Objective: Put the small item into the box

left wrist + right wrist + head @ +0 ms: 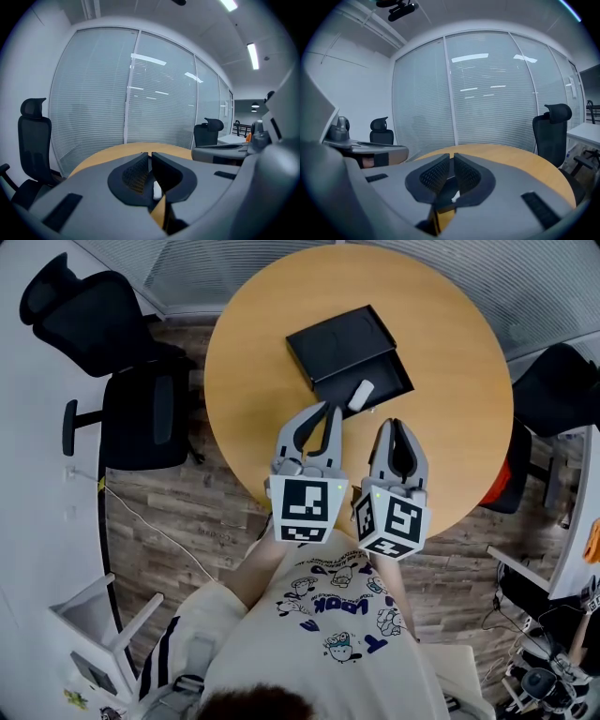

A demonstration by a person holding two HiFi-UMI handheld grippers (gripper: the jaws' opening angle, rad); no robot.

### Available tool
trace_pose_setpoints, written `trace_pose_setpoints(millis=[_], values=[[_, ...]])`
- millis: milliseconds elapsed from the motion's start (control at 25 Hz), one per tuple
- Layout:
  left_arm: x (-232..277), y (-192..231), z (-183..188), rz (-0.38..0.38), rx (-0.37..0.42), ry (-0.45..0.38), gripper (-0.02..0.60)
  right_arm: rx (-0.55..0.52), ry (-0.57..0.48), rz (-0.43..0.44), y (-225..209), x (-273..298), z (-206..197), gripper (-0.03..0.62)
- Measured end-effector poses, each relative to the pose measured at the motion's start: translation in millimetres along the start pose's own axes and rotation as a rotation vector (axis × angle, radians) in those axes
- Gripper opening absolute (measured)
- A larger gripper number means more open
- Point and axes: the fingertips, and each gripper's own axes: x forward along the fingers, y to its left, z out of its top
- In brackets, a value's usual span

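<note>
Black and lying open, the box (337,338) sits on the wooden table (253,362) just beyond your fingertips. The small white item (361,395) appears to rest in the half of the box nearer you, ahead of the left gripper (328,410) and slightly to its right. That gripper and your right gripper (394,424) both have their fingers pinched nearly together on nothing. I judge the item is already placed, so neither needs a grip.

The round, light-wood counter (248,381) carries one flat black box (349,360) near its middle. The box's lid (339,341) lies askew, overlapping the open tray (390,380) on the near side.
</note>
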Motion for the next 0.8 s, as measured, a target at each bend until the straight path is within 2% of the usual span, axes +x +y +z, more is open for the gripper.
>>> trace_pose_setpoints(millis=[800], values=[[-9.2, -7.8, 5.4, 0.003, 0.001, -0.023, 0.034, -0.004, -0.018, 0.015, 2.0, -8.6, 5.9, 0.046]])
